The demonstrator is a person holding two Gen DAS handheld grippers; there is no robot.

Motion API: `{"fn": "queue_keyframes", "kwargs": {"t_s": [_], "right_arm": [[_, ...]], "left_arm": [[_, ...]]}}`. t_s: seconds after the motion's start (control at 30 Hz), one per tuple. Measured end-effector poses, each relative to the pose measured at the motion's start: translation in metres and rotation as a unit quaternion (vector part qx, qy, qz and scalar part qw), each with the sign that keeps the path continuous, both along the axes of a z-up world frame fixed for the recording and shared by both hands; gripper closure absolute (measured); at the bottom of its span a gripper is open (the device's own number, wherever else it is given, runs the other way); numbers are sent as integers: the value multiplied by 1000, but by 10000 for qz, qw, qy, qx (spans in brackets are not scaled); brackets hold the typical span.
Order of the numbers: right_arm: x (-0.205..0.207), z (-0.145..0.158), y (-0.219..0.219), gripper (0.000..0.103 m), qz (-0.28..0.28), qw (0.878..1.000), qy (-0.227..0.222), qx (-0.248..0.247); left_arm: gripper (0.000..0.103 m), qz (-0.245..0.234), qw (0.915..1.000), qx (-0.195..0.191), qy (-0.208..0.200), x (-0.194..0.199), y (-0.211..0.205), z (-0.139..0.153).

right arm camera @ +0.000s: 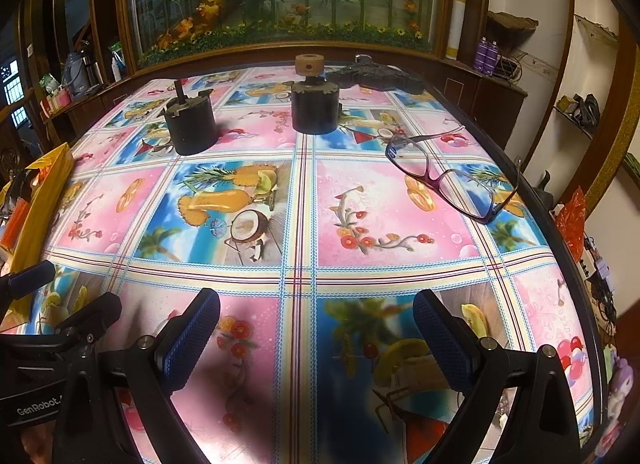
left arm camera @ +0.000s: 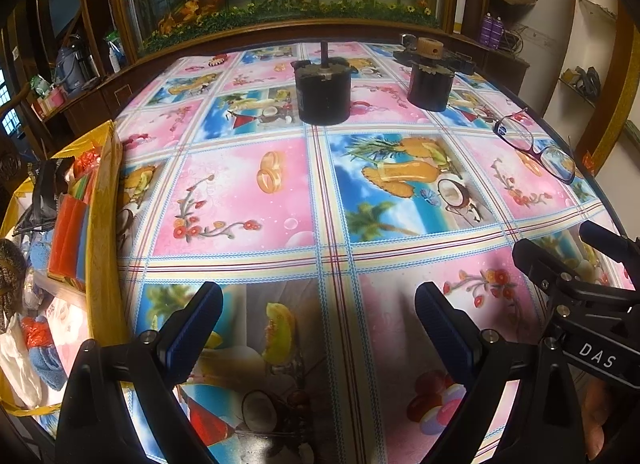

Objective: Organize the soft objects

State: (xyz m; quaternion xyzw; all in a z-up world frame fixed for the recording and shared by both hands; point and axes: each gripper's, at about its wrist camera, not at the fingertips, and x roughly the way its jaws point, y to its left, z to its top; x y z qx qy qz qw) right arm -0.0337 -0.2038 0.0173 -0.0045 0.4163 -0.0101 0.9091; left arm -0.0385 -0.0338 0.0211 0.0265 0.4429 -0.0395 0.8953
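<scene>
Both the left gripper (left arm camera: 318, 328) and right gripper (right arm camera: 316, 328) are held with jaws spread wide and nothing between them, above the tablecloth (left arm camera: 248, 200). Soft cloths (left arm camera: 44, 360) are seen in the yellow bag (left arm camera: 102, 264) at the table's left edge. Glasses (right arm camera: 448, 178) lie farther off.

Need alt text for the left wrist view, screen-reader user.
The open left gripper hovers empty over a table with a bright fruit-and-flower cloth. Beyond it stand two black cylinders, with glasses to the right and a yellow bag of cloths and plastic bags at the left edge. The right gripper shows at lower right.
</scene>
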Motion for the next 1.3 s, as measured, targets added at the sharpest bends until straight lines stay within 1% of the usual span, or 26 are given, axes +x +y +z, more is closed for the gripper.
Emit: {"fn": "queue_keyframes", "kwargs": {"t_s": [0.17,0.3,0.57,0.67,0.73,0.87,0.97,1.1,1.3], "right_arm": [[6,-6,-2,4,-69,9997,237,-7],[8,-8,-3,4,-94,9995,313,1],[18,-13,-1,4,-148,9984,535,-120],[21,-17,1,4,-149,9976,656,-147],[23,-19,1,4,-136,9974,700,-86],[27,-20,1,2,-170,9970,753,-23],[29,-22,-3,1,-192,9965,804,120],[30,-22,-2,1,-163,9965,809,108],[30,-22,0,1,-122,9966,814,97]], "left_arm": [[6,43,9996,-48,276,7,2,-7],[6,81,9992,-102,380,9,4,-9],[6,63,9978,-30,655,16,1,-17],[4,47,9978,-6,660,17,-1,-18],[0,2,9975,-18,703,18,-2,-19],[0,-25,9975,-14,711,20,-3,-19],[0,-17,9978,-21,661,21,-3,-19],[0,137,9987,-34,498,19,-1,-19],[0,108,9987,-27,492,18,-1,-18]]}}
